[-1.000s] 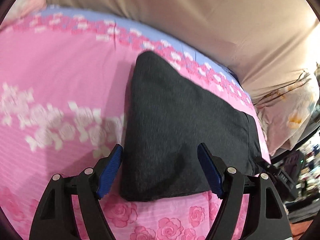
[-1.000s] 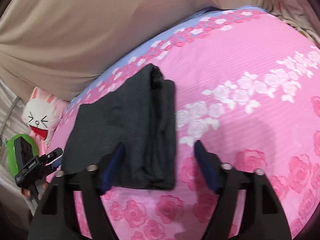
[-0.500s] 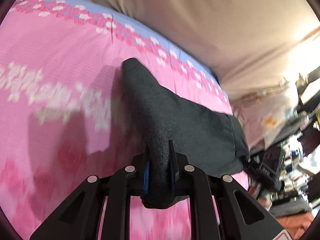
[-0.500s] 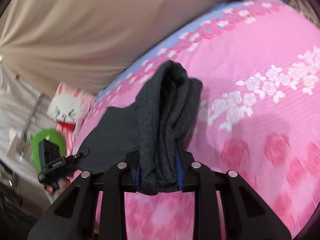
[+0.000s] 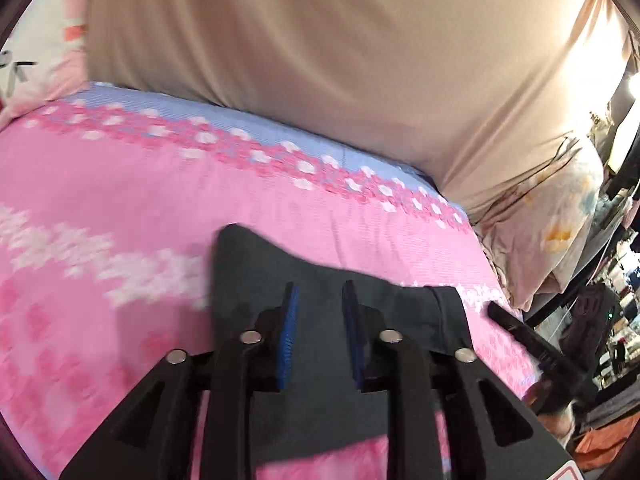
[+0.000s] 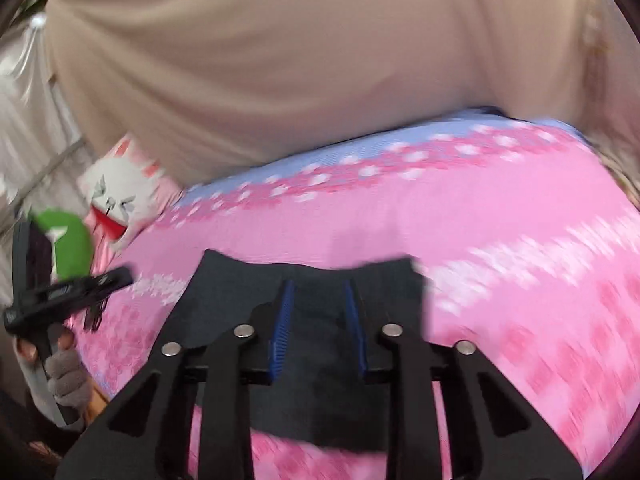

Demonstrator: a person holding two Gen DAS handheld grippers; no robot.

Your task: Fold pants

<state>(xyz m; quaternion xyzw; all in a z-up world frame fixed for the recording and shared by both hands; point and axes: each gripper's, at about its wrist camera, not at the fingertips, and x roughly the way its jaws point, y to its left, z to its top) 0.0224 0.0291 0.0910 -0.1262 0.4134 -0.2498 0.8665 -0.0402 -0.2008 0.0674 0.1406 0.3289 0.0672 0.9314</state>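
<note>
The dark grey folded pants [image 5: 320, 344] lie flat on the pink floral bedspread [image 5: 120, 184]. My left gripper [image 5: 318, 296] hovers over the pants with its blue pads [image 5: 290, 332] a small gap apart and nothing between them. In the right wrist view the pants [image 6: 316, 344] lie the same way, and my right gripper [image 6: 318, 288] is over them, its blue pads [image 6: 280, 328] parted and empty. The other gripper [image 6: 60, 296] shows at the left edge of the right wrist view.
A large beige cushion [image 5: 320, 60] runs along the back of the bed. A white cat pillow [image 6: 120, 196] and a green object [image 6: 68, 240] sit at the left. A floral pillow [image 5: 552, 224] lies at the right bed edge, cluttered room beyond.
Both grippers closed on the pants' near edge and lifted it, then let go. The pants now lie folded shorter, and both sets of pads are parted.
</note>
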